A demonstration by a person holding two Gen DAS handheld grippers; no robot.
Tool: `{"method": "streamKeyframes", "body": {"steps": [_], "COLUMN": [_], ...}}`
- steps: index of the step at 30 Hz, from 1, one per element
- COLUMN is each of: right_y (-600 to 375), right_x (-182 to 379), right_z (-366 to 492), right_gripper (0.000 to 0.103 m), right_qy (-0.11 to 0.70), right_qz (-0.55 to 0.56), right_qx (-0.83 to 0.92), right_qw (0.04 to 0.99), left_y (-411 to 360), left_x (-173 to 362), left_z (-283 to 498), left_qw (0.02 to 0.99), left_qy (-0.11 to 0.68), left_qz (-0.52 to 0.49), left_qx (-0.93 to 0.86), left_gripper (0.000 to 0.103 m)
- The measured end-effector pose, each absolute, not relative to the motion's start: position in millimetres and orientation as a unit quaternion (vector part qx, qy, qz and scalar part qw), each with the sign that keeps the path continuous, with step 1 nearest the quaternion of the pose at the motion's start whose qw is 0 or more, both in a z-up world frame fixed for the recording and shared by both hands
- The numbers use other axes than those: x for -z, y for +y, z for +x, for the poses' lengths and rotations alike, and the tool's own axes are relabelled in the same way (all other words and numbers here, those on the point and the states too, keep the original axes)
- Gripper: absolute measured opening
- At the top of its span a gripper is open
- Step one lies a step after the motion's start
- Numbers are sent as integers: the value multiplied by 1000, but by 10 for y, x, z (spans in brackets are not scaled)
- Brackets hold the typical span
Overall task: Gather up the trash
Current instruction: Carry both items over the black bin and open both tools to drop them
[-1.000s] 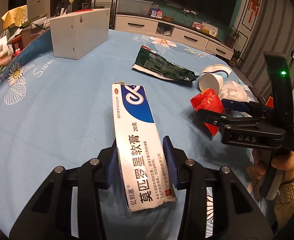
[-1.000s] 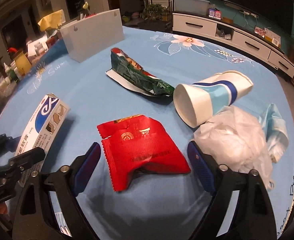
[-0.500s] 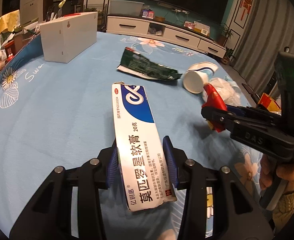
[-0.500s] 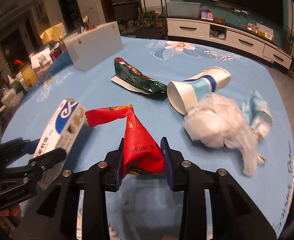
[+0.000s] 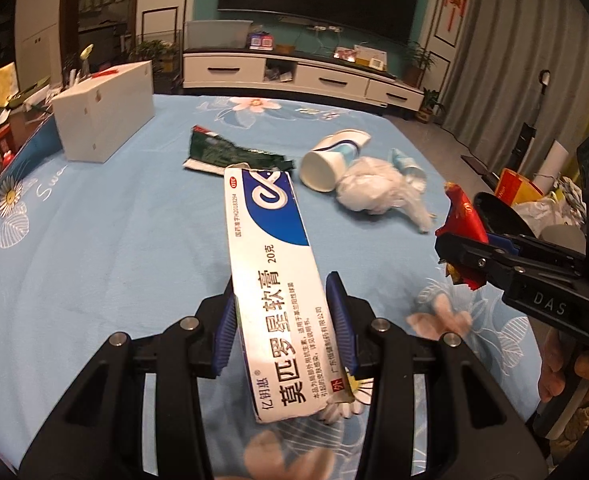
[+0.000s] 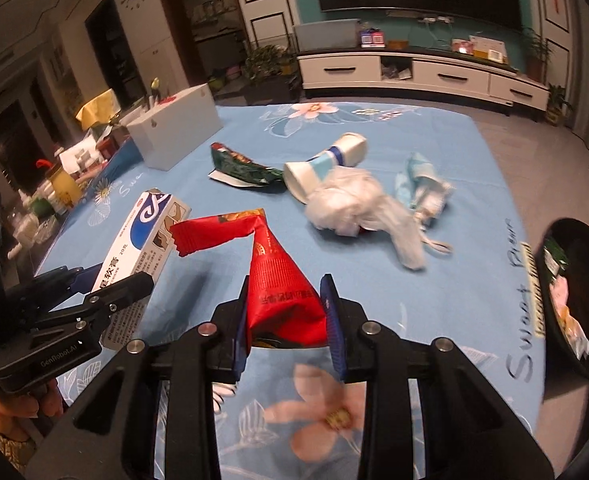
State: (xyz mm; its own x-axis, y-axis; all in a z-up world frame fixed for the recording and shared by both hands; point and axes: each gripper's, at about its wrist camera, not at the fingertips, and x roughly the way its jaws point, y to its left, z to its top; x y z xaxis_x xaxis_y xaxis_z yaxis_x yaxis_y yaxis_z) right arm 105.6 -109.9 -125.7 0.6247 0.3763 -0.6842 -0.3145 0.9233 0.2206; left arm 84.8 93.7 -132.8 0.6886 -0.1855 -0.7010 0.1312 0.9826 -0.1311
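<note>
Left wrist view: the left gripper (image 5: pixel 282 322) has its fingers (image 5: pixel 225 328) clamped on the lower part of a white and blue ointment box (image 5: pixel 272 276), which is held clear of the blue floral cloth on the counter (image 5: pixel 94 240). To the right in this view, the right gripper (image 5: pixel 460 246) carries a red wrapper (image 5: pixel 462 220).

Right wrist view: the right gripper (image 6: pixel 286 318) has its fingers (image 6: pixel 332 320) pressed on both sides of the red wrapper (image 6: pixel 282 280), crumpled into a cone, with its loose end folding away to the left. These fingers have just been closing, and the wrapper sits between them. The ointment box (image 6: pixel 144 232) and left gripper (image 6: pixel 94 288) appear at the left edge.

Remaining trash lies farther back on the cloth: a green snack bag (image 6: pixel 246 168), a paper cup (image 6: pixel 322 164) on its side, a crumpled white plastic bag (image 6: pixel 350 204) touching the cup, and a pale blue face mask (image 6: pixel 422 184) just beside the bag. A white box (image 6: pixel 174 132) stands at the far left corner. A dark bin (image 6: pixel 574 296) with scraps inside shows at the right edge.
</note>
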Motion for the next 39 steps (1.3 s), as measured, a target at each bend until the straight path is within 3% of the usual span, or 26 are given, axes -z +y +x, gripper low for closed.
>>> {"method": "streamKeyframes", "body": {"steps": [39], "right_y": [-3405], "right_x": [1224], "right_z": [471], "right_gripper": [33], "right_qy": [307], "right_qz": [199], "right_qx": [-7], "right_qw": [931], "left_y": [-1394], "left_x": [873], "left_z": [1025], "left_qw": [896], "left_qy": [338], "left_qz": [124], "left_qx": [260], "left_gripper": [43]}}
